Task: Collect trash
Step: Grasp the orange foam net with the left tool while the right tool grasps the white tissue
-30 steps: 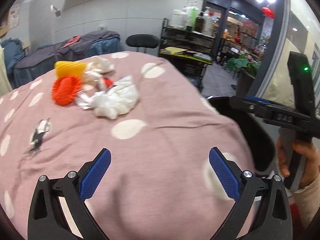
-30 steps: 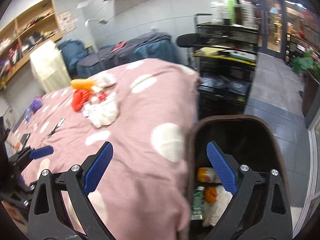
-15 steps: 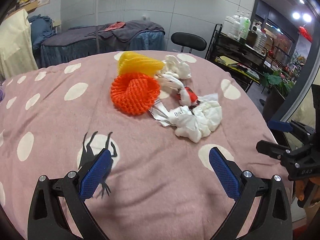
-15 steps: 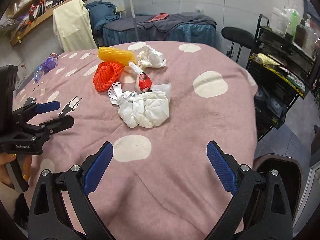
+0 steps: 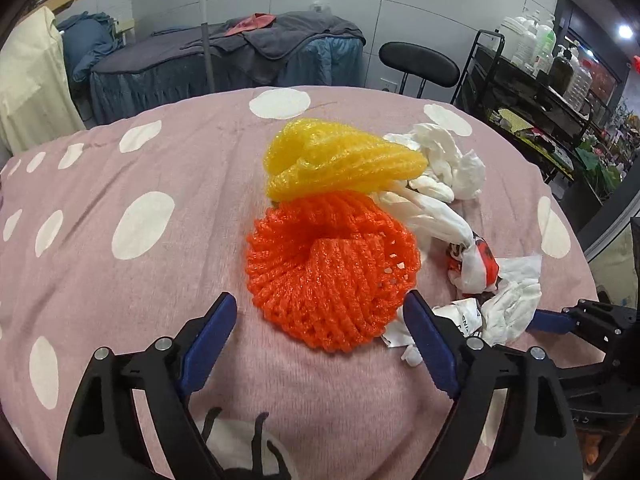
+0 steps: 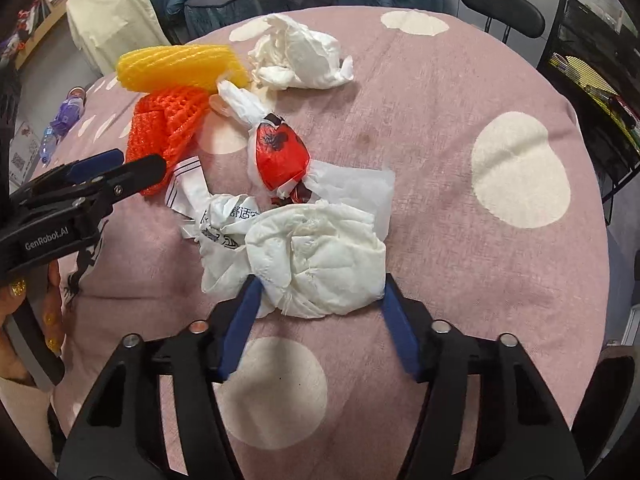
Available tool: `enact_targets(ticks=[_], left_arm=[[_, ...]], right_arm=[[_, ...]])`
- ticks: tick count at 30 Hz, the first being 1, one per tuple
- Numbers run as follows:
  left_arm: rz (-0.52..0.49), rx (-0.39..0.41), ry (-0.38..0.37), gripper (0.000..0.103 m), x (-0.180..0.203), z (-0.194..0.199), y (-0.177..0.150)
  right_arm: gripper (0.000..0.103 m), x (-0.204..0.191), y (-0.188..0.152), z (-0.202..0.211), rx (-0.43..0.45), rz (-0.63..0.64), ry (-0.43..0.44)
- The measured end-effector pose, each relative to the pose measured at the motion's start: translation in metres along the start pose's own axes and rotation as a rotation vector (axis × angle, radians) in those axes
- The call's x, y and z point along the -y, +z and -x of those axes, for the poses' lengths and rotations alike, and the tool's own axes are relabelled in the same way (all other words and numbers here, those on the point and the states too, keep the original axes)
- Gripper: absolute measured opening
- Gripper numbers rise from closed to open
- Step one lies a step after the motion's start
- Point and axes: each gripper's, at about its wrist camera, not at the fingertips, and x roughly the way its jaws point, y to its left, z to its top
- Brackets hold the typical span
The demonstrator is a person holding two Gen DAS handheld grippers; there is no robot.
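Trash lies in a pile on the pink dotted tablecloth (image 5: 120, 168). An orange foam net (image 5: 332, 268) lies just ahead of my open left gripper (image 5: 320, 328), its near edge between the fingertips. A yellow foam net (image 5: 340, 164) lies behind it. In the right wrist view my open right gripper (image 6: 316, 300) straddles a crumpled white tissue wad (image 6: 316, 256). Ahead lie printed paper (image 6: 224, 220), a red and white wrapper (image 6: 280, 156), and another white tissue (image 6: 300, 56). The left gripper (image 6: 100, 176) shows at the left of that view.
A black chair (image 5: 418, 64) and a black shelf rack with bottles (image 5: 536, 80) stand behind the table at the right. A covered bed (image 5: 224, 60) is at the back. The table edge drops off on the right (image 6: 600, 200).
Both grippers have moved forward to the trash pile. The left now reaches the orange net. The right now straddles the white tissue wad. Both jaws have narrowed somewhat.
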Motion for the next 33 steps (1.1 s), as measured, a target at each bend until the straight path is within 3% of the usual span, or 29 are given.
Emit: enact_targets(ticks=[1, 2, 4, 7, 16, 25, 33], left_arm=[[-0.003, -0.013, -0.009, 0.072, 0.000, -0.004, 0.001], [-0.005, -0.023, -0.009, 0.061, 0.000, -0.008, 0.001], [0.002, -0.017, -0.003, 0.051, -0.001, -0.009, 0.001], [0.037, -0.002, -0.028, 0.022, -0.006, -0.002, -0.003], [0.089, 0.079, -0.089, 0.019, -0.009, 0.044, -0.035], [0.066, 0.174, -0.138, 0.019, 0.018, 0.100, -0.074], [0.056, 0.222, -0.170, 0.019, 0.041, 0.127, -0.100]], right_arm=[[0.037, 0.000, 0.001, -0.003, -0.007, -0.002, 0.004], [0.026, 0.001, 0.001, -0.005, -0.010, -0.005, 0.012], [0.019, 0.003, 0.001, -0.005, -0.010, -0.014, 0.037], [0.012, 0.007, -0.004, 0.003, 0.021, -0.016, 0.054], [0.010, 0.010, -0.037, 0.053, 0.160, 0.034, 0.023], [0.010, 0.013, -0.084, 0.099, 0.243, 0.020, 0.047], [0.010, 0.027, -0.115, 0.127, 0.312, -0.033, 0.055]])
